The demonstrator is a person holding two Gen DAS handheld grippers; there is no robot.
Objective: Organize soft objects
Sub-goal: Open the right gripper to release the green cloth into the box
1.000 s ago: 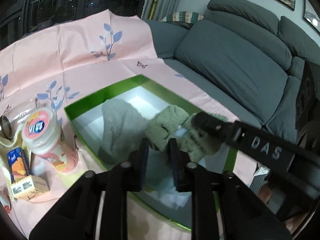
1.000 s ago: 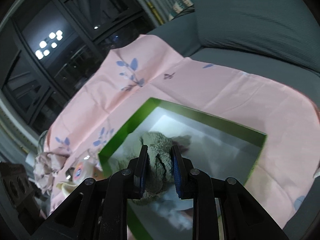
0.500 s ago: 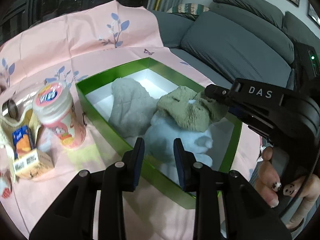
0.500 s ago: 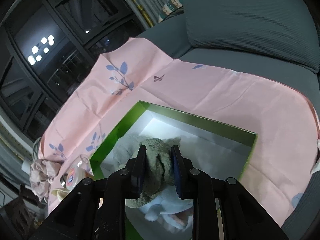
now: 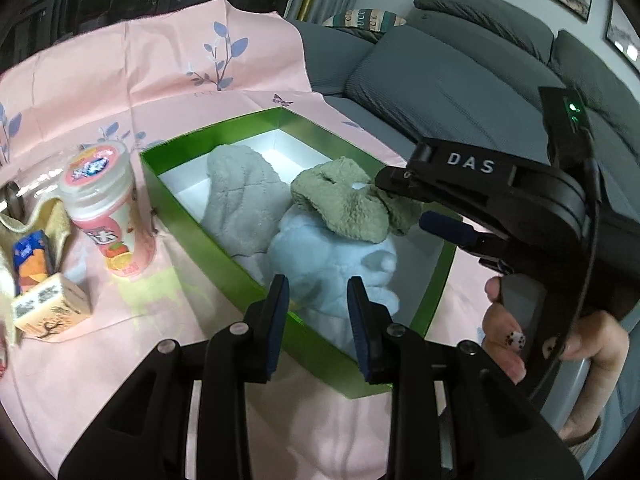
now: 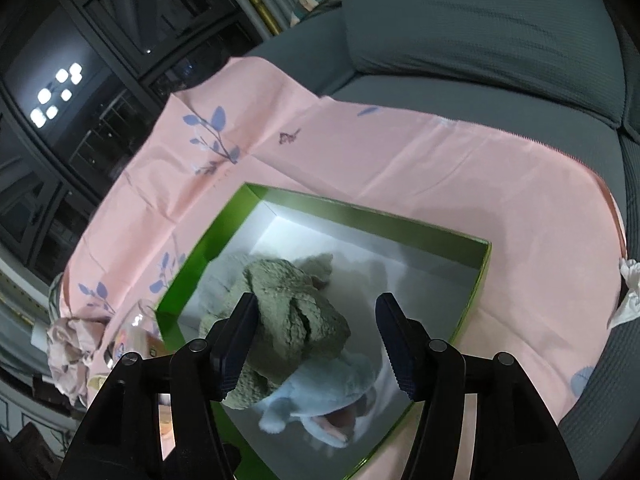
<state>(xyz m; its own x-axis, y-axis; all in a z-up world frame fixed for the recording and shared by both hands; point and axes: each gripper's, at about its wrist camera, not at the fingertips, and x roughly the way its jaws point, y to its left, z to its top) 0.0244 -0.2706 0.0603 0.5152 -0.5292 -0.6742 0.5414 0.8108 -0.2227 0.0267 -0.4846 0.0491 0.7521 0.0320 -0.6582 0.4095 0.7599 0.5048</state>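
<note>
A green box with a white inside lies on the pink cloth. It holds a grey towel, a light blue plush and an olive cloth draped over the plush. My right gripper hangs over the box, its jaws opening. The olive cloth leans on the left finger only and is not pinched. In the left wrist view the right gripper sits at the cloth's right end. My left gripper hovers at the box's near wall, open, with nothing between its fingers.
Left of the box stand a pink-lidded bottle and two small cartons beside a beige towel. A grey sofa runs behind. A person's hand holds the right gripper. A crumpled pink cloth lies far left.
The right gripper's jaws have spread and let go of the olive cloth, which now rests on the blue plush. The left gripper has drawn back from inside the box to its near wall.
</note>
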